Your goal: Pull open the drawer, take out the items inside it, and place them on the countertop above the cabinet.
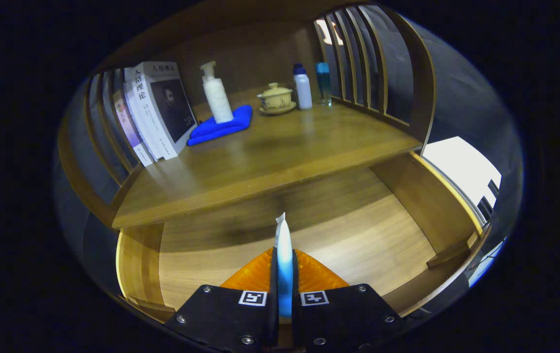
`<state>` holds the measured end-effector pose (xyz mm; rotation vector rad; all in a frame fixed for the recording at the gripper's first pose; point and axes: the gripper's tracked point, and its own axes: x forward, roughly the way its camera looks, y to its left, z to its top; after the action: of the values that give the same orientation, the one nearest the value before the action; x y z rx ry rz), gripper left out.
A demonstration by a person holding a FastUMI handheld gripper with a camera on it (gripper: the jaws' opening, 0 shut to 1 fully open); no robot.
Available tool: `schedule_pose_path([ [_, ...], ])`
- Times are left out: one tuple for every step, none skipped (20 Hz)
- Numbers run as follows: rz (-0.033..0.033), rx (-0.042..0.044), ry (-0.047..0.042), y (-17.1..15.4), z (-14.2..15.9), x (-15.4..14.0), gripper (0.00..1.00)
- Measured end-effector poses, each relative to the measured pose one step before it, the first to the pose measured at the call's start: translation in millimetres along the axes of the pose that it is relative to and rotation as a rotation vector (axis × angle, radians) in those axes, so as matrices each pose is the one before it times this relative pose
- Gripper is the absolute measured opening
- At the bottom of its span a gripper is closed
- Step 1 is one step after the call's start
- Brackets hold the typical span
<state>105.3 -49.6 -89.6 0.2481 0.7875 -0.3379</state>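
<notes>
My gripper point(284, 260) is shut on a thin white and blue tube-like item point(283, 240) that stands upright between the two fingers, its flat crimped end pointing up. Below and ahead of the fingers lies the pulled-out wooden drawer point(358, 235), its bare floor showing. Just beyond the drawer runs the front edge of the wooden countertop point(270, 157) above the cabinet. The held item hangs over the drawer, short of the countertop edge.
On the countertop stand several books point(155, 110) at the left, a white pump bottle point(216, 95) on a blue cloth point(221, 127), a lidded tea bowl point(276, 98), a white bottle point(302, 88) and a blue bottle point(323, 83). Slatted wooden sides point(358, 59) flank the shelf.
</notes>
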Motion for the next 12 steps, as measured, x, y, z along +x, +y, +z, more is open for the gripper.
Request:
schedule_pose_path([
  [0.00292, -0.00367, -0.01715, 1.72, 4.75, -6.51, 0.11],
  [0.00437, -0.00140, -0.01613, 2.92, 6.46, -6.19, 0.11],
  [0.00587, -0.00344, -0.01767, 2.95, 6.25, -4.93, 0.11],
  [0.00327, -0.00654, -0.01433, 2.70, 7.57, -5.14, 0.11],
  [-0.00207, -0.00572, -0.01970, 2.62, 8.96, -2.76, 0.11],
  [0.00289, -0.00740, -0.01115, 3.58, 7.57, -2.72, 0.11],
  [0.00733, -0.01205, -0.01528, 4.25, 8.31, 0.50, 0.11],
  [0.01015, -0.01855, -0.01516, 5.23, 8.68, -0.12, 0.11],
  [0.00651, -0.01662, -0.01015, 3.97, 8.92, 2.13, 0.11],
  [0.00897, -0.01563, -0.01622, 2.88, 7.80, 0.72, 0.11],
  [0.00212, -0.00838, -0.00489, 1.90, 6.72, 3.20, 0.11],
  [0.00316, -0.00960, -0.01604, 1.15, 8.50, 2.50, 0.11],
])
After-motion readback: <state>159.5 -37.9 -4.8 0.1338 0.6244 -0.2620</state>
